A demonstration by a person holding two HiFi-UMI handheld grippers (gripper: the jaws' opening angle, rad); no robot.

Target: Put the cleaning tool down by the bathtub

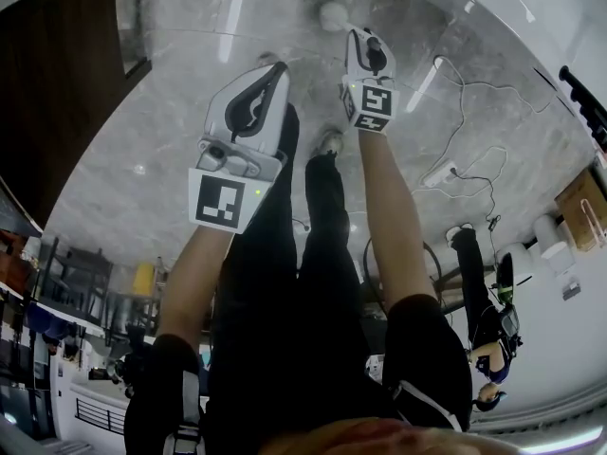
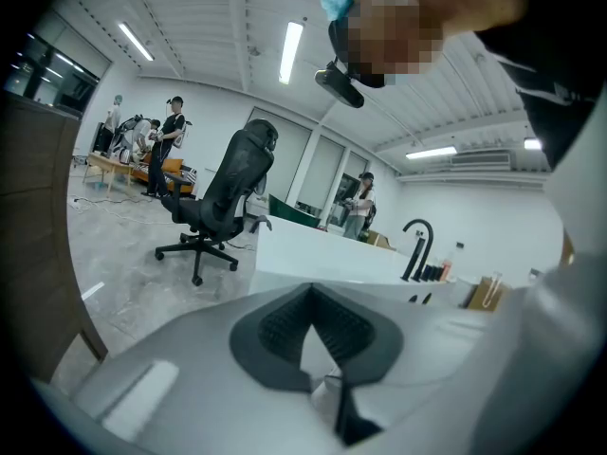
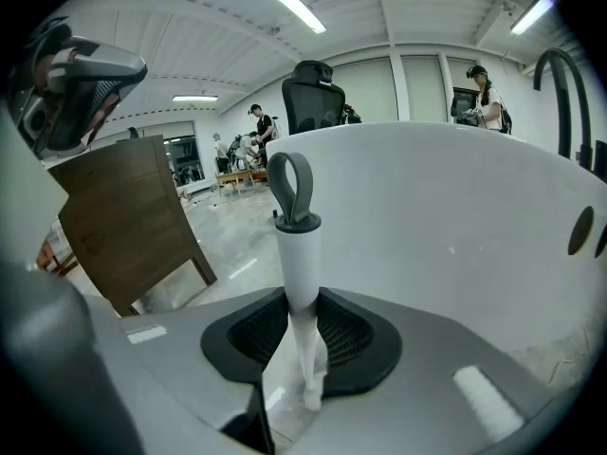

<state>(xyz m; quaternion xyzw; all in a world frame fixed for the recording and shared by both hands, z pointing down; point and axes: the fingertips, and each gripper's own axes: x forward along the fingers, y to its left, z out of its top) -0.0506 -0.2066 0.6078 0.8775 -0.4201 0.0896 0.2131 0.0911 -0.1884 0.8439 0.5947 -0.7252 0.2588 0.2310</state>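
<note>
Right gripper, fingers clenched on the white handle of the cleaning tool, holds it upright close before the white bathtub. Setting down and releasing seem left. Left gripper fingers parted, empty.
</note>
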